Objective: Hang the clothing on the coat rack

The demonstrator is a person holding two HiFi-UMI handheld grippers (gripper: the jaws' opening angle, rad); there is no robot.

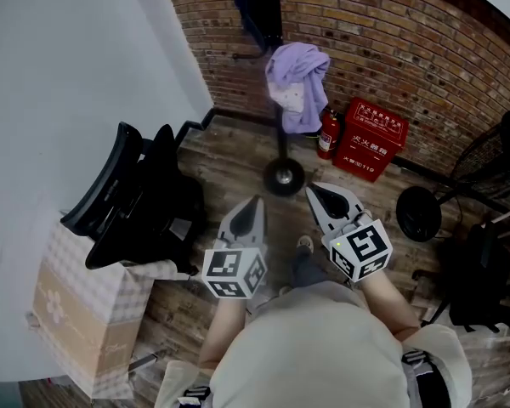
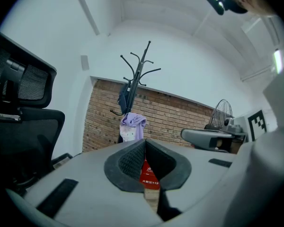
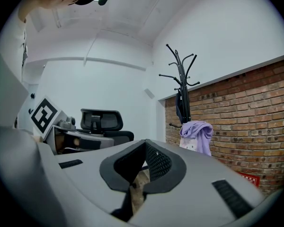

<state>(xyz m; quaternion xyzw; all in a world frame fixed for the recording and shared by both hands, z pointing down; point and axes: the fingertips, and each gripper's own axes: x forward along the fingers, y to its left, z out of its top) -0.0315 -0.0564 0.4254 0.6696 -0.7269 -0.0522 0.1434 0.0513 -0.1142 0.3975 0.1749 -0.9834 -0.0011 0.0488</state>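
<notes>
Task's thing: purple garment [image 1: 296, 79] is draped over a low hook of the coat rack [image 1: 282, 138], as the task wants it. Whether this task put it there we cannot tell.
Also on rack: a dark garment [image 1: 255, 7] higher on the pole.
Left gripper [image 1: 256, 201]: fingers pressed together, nothing between them, held near level and well apart from the rack.
Right gripper [image 1: 315, 195]: fingers pressed together too, empty, just beside the left one.
Step in hand: we judge this fits either a hanging that is finished or a pause with both hands free. We see no loose clothing in any view.
Next move: the pictures settle none, so we name none.
Surface: wooden plank floor [image 1: 238, 147]; the rack's round base stands on it.
Room: brick wall [image 1: 391, 49] behind the rack, white wall to the left. Fire extinguisher [image 1: 327, 133] and red box [image 1: 372, 138] stand at the wall's foot. Black office chair [image 1: 136, 198] is on the left, fan [image 1: 419, 213] on the right.
</notes>
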